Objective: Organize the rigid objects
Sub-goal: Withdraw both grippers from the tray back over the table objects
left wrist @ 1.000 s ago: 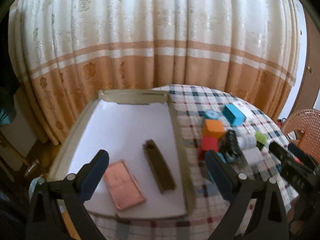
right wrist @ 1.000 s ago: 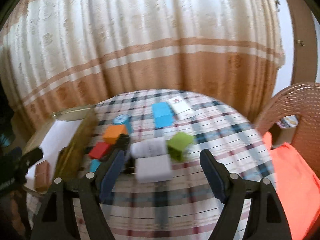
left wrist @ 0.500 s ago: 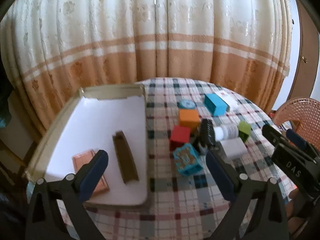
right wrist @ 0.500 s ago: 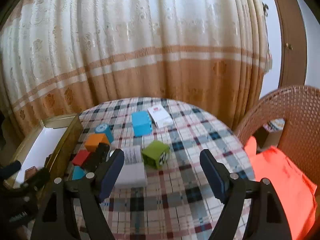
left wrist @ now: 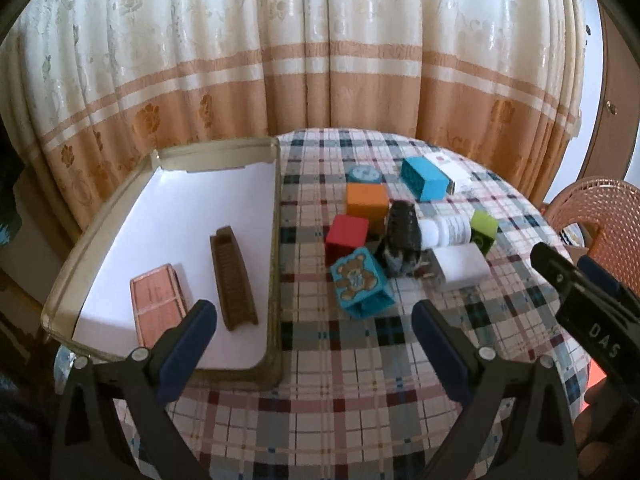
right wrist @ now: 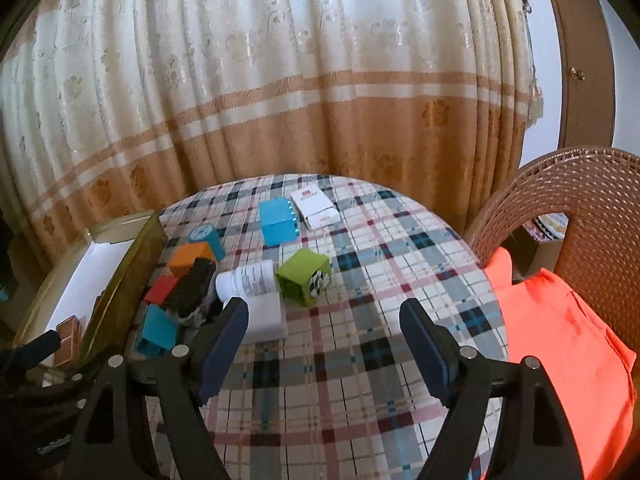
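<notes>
A white-floored tray [left wrist: 276, 216] with olive walls holds a pink flat block [left wrist: 158, 304] and a long brown piece [left wrist: 232, 280]. To its right on the plaid cloth lie a teddy-bear blue cube [left wrist: 360, 282], red cube [left wrist: 346, 236], orange cube [left wrist: 366, 200], black brush [left wrist: 402, 228], white bottle [left wrist: 446, 230], white box [left wrist: 460, 268], green cube [right wrist: 304, 270] and blue block [right wrist: 278, 222]. My left gripper [left wrist: 312, 332] is open and empty above the tray's near right corner. My right gripper [right wrist: 322, 328] is open and empty, near the white box [right wrist: 264, 318].
A white card box [right wrist: 316, 208] lies at the far side of the round table. A wicker chair [right wrist: 580, 216] with an orange cloth [right wrist: 560, 344] stands at the right. A curtain hangs behind. The right gripper shows in the left wrist view [left wrist: 580, 292].
Both grippers have pulled back and risen; the left view has swung right from the tray toward the cluster of blocks. Both stay open and empty. No object has moved.
</notes>
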The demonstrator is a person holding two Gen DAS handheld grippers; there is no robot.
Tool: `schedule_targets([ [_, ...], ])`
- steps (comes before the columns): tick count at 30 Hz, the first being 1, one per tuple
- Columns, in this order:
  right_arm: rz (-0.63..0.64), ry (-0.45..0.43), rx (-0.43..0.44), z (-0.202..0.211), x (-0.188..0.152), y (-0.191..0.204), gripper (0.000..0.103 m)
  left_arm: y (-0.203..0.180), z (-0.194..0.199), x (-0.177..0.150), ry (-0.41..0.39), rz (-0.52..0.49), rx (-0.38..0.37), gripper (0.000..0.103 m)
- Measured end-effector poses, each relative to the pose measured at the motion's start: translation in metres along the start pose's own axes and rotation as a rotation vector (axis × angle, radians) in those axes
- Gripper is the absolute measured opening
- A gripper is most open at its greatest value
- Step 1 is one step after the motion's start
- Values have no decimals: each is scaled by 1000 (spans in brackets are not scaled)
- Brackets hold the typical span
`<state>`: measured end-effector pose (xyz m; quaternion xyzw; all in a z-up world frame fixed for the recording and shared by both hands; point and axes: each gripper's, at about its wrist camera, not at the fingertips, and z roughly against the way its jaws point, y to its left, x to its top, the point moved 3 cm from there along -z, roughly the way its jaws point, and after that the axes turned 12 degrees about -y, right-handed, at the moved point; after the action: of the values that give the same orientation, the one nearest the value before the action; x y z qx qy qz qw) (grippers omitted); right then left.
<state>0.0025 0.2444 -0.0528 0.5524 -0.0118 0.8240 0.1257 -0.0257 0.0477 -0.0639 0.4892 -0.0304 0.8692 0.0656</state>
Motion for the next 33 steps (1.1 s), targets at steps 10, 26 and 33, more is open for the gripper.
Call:
schedule_targets([
  [10, -21, 54, 26, 3, -7, -2, 80, -11, 1, -6, 28, -2, -15, 99],
  [26, -35, 61, 33, 2, -4, -10, 80, -34, -19, 5, 63, -55, -61, 98],
  [33, -48, 69, 30, 1, -2, -18, 80, -48, -41, 0, 150, -59, -91, 80],
])
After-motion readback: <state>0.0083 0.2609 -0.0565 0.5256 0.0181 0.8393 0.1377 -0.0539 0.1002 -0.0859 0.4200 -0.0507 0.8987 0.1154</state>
